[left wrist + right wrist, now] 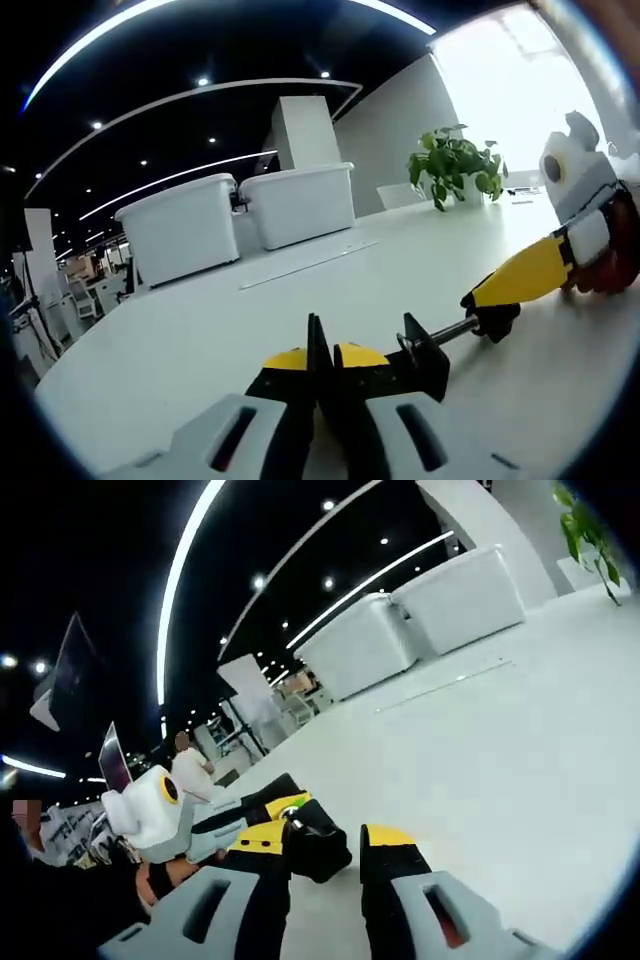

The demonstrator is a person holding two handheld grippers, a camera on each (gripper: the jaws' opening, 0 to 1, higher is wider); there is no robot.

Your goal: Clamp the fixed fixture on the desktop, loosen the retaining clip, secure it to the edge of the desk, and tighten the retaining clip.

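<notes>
The fixture is a small screw clamp (425,355) with a black frame, a steel screw rod and a yellow-and-black handle (520,277), lying low over the white counter (200,330) well in from its far edge.

In the left gripper view, the left hand-held gripper (322,362) has its yellow-tipped jaws pressed together, and the clamp's black frame sits right at their tips. They look clenched on a thin part of the frame, though the contact itself is hidden behind the tips. The right hand-held gripper (590,235) comes in from the right of that view and meets the far end of the handle.

In the right gripper view, the right hand-held gripper (325,842) has its jaws set apart with the black end of the handle (318,850) between them. I cannot tell whether the pads are pressing it.

This looks like the loosening step: one side steadies the frame while the other works the screw. The next move calls for a firm hold on the handle and a turn about the rod's axis, with the frame kept from swinging, until the screw opens wide enough to take the counter edge.

Two white storage bins (240,215) and a potted plant (455,165) stand toward the far side.
</notes>
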